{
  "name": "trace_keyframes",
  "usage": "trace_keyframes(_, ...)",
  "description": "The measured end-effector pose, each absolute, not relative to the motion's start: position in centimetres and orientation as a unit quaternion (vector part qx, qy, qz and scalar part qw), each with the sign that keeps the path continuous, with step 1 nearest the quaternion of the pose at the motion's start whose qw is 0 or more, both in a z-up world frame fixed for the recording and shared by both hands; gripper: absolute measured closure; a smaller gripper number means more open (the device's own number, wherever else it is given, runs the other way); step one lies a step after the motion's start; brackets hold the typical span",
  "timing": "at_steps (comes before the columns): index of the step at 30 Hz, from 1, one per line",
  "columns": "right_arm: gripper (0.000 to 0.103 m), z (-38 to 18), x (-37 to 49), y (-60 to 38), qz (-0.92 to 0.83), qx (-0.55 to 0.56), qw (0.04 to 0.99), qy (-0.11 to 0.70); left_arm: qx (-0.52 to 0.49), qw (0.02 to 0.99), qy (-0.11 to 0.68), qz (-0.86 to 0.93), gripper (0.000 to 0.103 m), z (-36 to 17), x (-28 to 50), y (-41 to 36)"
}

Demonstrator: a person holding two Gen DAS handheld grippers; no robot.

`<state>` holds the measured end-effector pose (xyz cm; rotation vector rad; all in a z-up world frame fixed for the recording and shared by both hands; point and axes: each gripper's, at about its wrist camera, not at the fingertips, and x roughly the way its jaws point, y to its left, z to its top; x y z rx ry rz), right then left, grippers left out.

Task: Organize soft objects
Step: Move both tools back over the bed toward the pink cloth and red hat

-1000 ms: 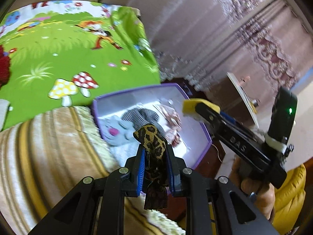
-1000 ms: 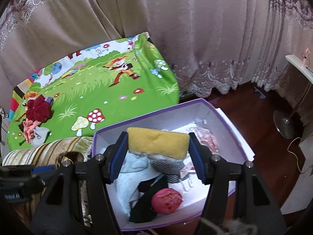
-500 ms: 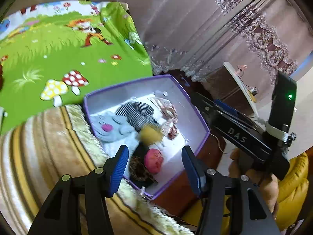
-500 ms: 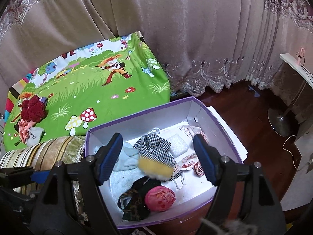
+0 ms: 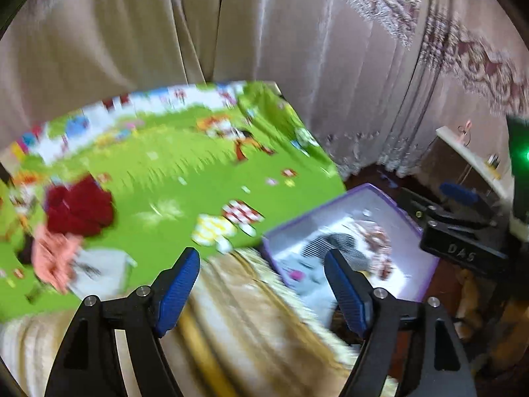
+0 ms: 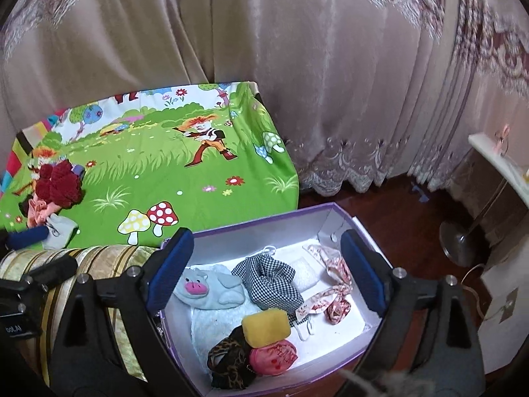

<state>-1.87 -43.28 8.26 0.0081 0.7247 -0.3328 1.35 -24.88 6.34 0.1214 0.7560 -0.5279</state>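
Blur smears the left wrist view; both grippers spread wide, holding nothing.

Left gripper (image 5: 263, 284) hangs over the striped gold cushion (image 5: 238, 324); right gripper (image 6: 266, 271) over the purple-rimmed white box (image 6: 264, 235), where the yellow sponge block (image 6: 266, 327) rests on leopard-print cloth (image 6: 228, 355). Red knit bundle (image 6: 59, 183) lies on the green cartoon mat (image 6: 165, 172), beige curtains (image 6: 297, 66) behind.

"DAS" is printed in pale letters on the right tool (image 5: 463, 231) body.
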Motion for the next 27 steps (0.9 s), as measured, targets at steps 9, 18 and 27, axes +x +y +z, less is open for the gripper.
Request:
trace_keyframes(9, 0.011, 8.8, -0.3, -38.0, -0.124, -0.07, 0.934, 0.329, 0.073, 0.913, 0.331, -0.228, 0.023, 7.0, 3.1, -19.1)
trace_keyframes(18, 0.01, 8.2, 2.7, -34.7, -0.015, 0.0, 0.934, 0.356, 0.032, 0.924, 0.342, -0.166, 0.023, 6.8, 5.4, -10.5)
trace_keyframes(27, 0.011, 7.7, 6.7, -29.9, 0.027, -0.024, 0.928, 0.37, -0.009, 0.925, 0.362, -0.114, 0.023, 5.7, 8.3, -2.8)
